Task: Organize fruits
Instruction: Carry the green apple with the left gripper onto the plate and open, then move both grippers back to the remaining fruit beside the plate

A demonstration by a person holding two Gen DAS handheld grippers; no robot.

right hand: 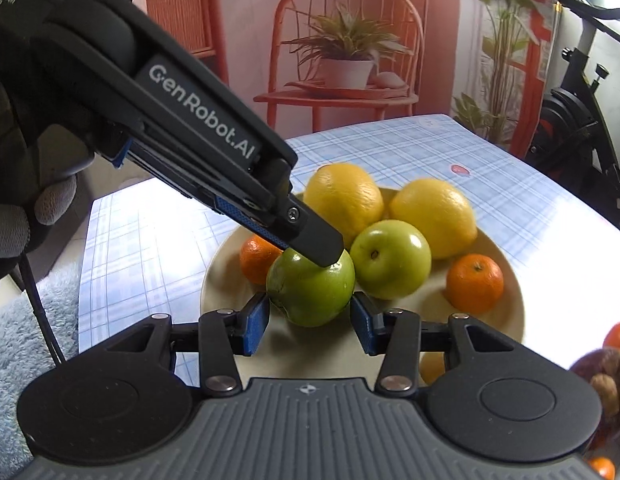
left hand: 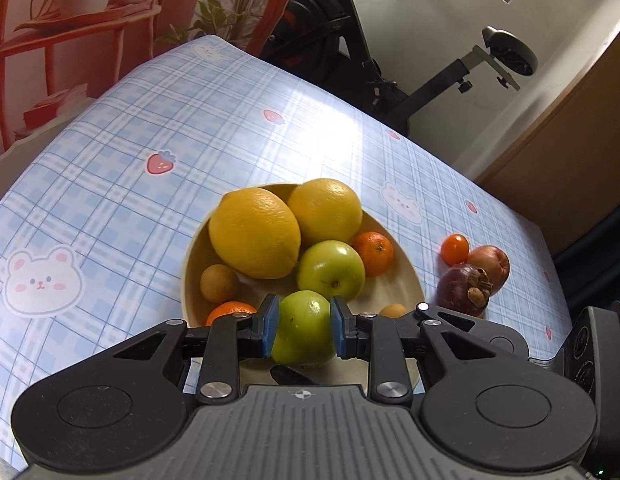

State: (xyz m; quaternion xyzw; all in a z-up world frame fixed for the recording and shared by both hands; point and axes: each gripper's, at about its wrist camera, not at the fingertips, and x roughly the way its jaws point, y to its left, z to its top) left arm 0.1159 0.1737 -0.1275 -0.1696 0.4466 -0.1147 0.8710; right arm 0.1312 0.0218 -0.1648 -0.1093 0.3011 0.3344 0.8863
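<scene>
A beige bowl (left hand: 406, 276) on the checked tablecloth holds two lemons (left hand: 254, 232), a green apple (left hand: 330, 268), tangerines (left hand: 374, 252) and a small brown fruit (left hand: 219, 282). My left gripper (left hand: 304, 326) is shut on a second green apple (left hand: 306, 330) over the bowl's near side. In the right wrist view that apple (right hand: 310, 296) sits under the left gripper's finger (right hand: 318, 244). My right gripper (right hand: 308, 322) is open, its pads on either side of the apple without touching it.
On the cloth right of the bowl lie a mangosteen (left hand: 464, 290), a reddish fruit (left hand: 490, 262) and a small orange fruit (left hand: 455, 248). An exercise bike (left hand: 350, 40) stands beyond the table's far edge. A blue rug (right hand: 14, 340) lies on the floor at left.
</scene>
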